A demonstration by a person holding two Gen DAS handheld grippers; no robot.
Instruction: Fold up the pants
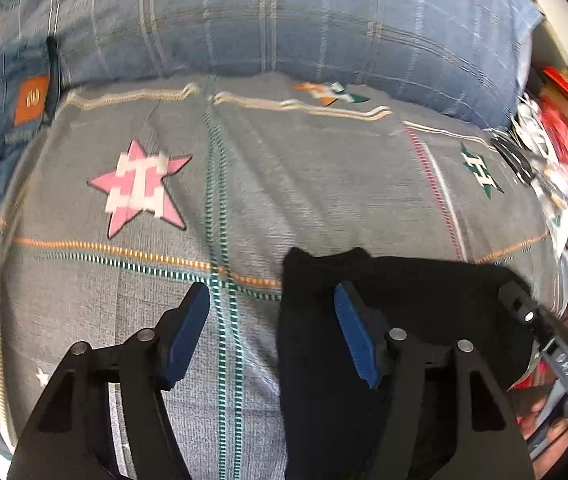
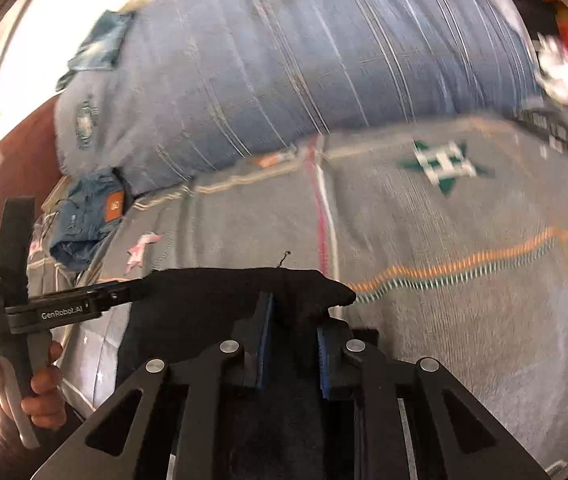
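Black pants (image 1: 396,292) lie on a grey patterned bedsheet (image 1: 292,184). In the left wrist view my left gripper (image 1: 271,300) is open, its right finger over the pants' left edge, its left finger over bare sheet. In the right wrist view my right gripper (image 2: 294,316) is shut on a fold of the black pants (image 2: 243,292) between the blue pads and holds it just above the sheet (image 2: 464,208). The left gripper's body (image 2: 55,312) and the hand holding it show at the left.
A large blue striped pillow (image 1: 284,16) lies across the back of the bed. Folded blue jeans with an orange patch (image 1: 7,108) sit at the far left, also in the right wrist view (image 2: 87,216). Red and white clutter (image 1: 560,132) lies at the right edge.
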